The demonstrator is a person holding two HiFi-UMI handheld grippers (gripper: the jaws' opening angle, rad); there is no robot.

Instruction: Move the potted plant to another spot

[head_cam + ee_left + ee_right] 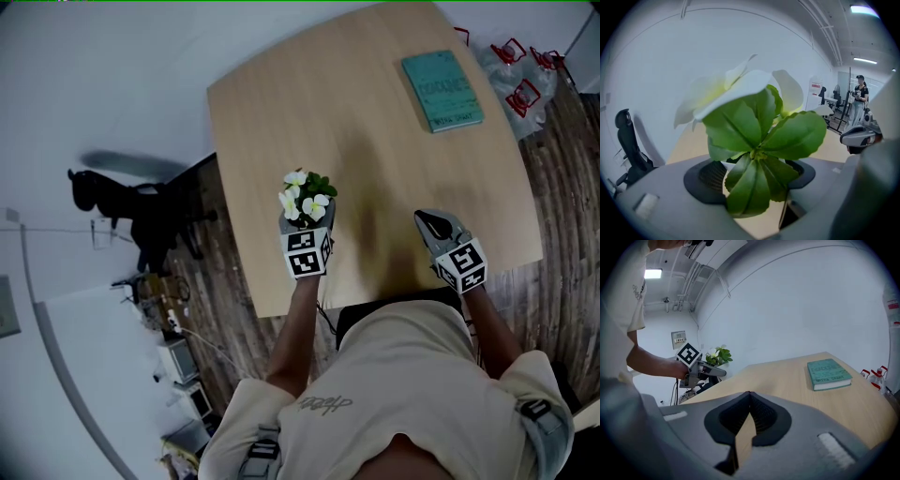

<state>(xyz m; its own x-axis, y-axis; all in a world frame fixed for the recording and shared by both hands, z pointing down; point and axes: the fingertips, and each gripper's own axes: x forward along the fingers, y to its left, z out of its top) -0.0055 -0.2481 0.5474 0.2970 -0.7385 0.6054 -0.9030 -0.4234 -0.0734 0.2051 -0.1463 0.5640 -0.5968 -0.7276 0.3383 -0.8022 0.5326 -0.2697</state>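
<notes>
Left gripper (307,225) in my hand is clamped on the potted plant (307,195): its jaws stand part-way apart, one on either side of the small white pot, and green leaves and white flowers fill most of the left gripper view. From the head view, the plant sits over the left part of the wooden table (375,141), near the edge closest to me. I cannot tell whether the pot touches the tabletop. My right gripper (433,225) hangs well apart to the right over the same near edge, its jaws together at the tips with nothing between them. A teal book (442,90) lies flat toward the far right corner. Off the table's left side, a black office chair (628,145) stands by the white wall.
</notes>
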